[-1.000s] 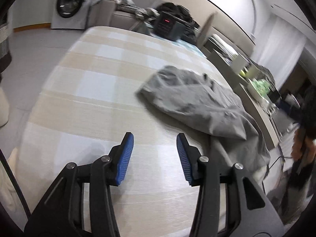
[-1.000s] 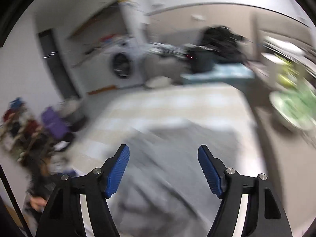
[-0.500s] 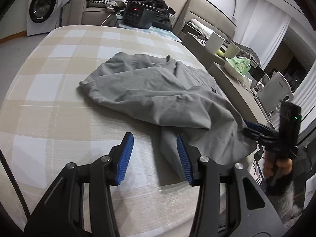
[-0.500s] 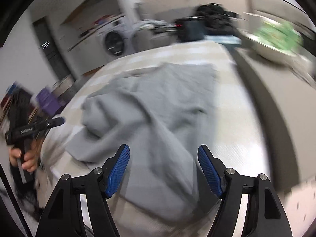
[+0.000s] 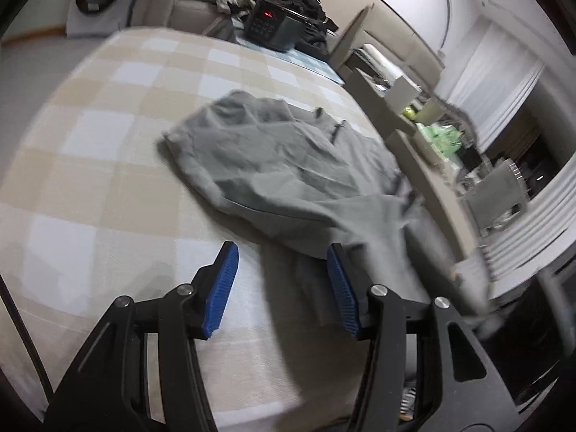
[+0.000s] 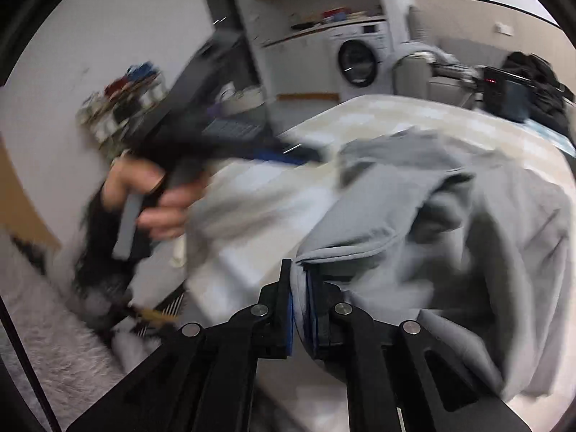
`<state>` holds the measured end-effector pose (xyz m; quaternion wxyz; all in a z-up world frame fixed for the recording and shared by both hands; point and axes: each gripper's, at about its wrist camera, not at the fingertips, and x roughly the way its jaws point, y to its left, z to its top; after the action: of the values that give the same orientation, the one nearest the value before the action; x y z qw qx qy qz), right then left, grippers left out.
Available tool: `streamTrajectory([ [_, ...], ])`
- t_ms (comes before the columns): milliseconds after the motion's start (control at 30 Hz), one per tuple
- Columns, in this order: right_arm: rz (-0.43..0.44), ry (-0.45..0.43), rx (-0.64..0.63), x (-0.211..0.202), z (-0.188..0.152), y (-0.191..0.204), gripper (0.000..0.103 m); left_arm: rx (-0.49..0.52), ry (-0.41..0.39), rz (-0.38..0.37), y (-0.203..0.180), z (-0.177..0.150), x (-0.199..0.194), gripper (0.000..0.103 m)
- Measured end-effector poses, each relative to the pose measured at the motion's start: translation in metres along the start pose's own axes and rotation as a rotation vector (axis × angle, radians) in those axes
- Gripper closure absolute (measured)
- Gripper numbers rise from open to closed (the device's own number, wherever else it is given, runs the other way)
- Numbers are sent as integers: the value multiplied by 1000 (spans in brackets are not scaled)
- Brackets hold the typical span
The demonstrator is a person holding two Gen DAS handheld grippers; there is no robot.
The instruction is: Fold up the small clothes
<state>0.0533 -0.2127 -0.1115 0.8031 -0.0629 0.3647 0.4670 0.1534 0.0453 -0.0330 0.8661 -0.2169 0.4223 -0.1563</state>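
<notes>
A grey garment [image 5: 288, 165] lies crumpled on the beige checked table [image 5: 118, 136], its near end hanging toward the right edge. My left gripper [image 5: 282, 288] is open and empty, hovering just before the garment's near edge. In the right wrist view my right gripper [image 6: 300, 309] is shut on a hem of the grey garment [image 6: 450, 223], which is lifted and bunched in front of it. The left gripper [image 6: 230, 144] also shows there, blurred, held in a hand at the left.
A black appliance with red display [image 5: 273, 25] stands at the table's far end. A washing machine [image 5: 97, 0] is at the back left. A cluttered side counter with green items [image 5: 439, 133] runs along the right.
My right gripper has closed on the garment's hem and lifted it; it was open half a second ago. My left gripper has shifted, still open, and the garment has bunched up toward the right.
</notes>
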Motion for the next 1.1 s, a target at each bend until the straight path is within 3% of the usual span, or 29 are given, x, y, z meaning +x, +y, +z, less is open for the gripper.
streamTrajectory([
  [133, -26, 107, 26, 29, -14, 3, 92, -65, 48, -102, 9, -5, 9, 50],
  [200, -31, 146, 59, 32, -22, -2, 91, -93, 59, -112, 12, -6, 16, 47],
  [300, -28, 106, 120, 12, -29, -12, 81, -113, 66, -72, 7, -8, 26, 47],
  [367, -48, 34, 200, -13, -35, -27, 60, -84, 50, -67, -5, -7, 25, 47],
  [400, -76, -8, 234, -25, -37, -34, 56, -61, 39, -69, -12, -6, 23, 47],
  [500, -182, -92, 321, -49, -43, -58, 55, 27, 28, -105, -45, -3, 16, 43],
  [567, -250, -90, 371, -49, -44, -73, 55, 114, 39, -82, -73, -4, 20, 38],
  [633, -260, -73, 372, -41, -40, -77, 55, 179, 53, -43, -90, -6, 31, 38],
  [767, -235, -76, 318, -19, -22, -66, 51, 109, 74, -33, -79, -6, 46, 38],
  [867, -276, -48, 224, 6, -8, -57, 51, 82, 59, 22, -65, -9, 46, 38],
  [1000, -327, 4, 140, 34, -1, -53, 54, 16, 49, 40, -37, -10, 39, 38],
  [1067, -364, 2, 155, 35, 1, -58, 88, -22, 36, 61, -19, -9, 34, 38],
  [1100, -357, -12, 186, 32, 1, -62, 92, -38, 35, 65, -12, -8, 31, 38],
])
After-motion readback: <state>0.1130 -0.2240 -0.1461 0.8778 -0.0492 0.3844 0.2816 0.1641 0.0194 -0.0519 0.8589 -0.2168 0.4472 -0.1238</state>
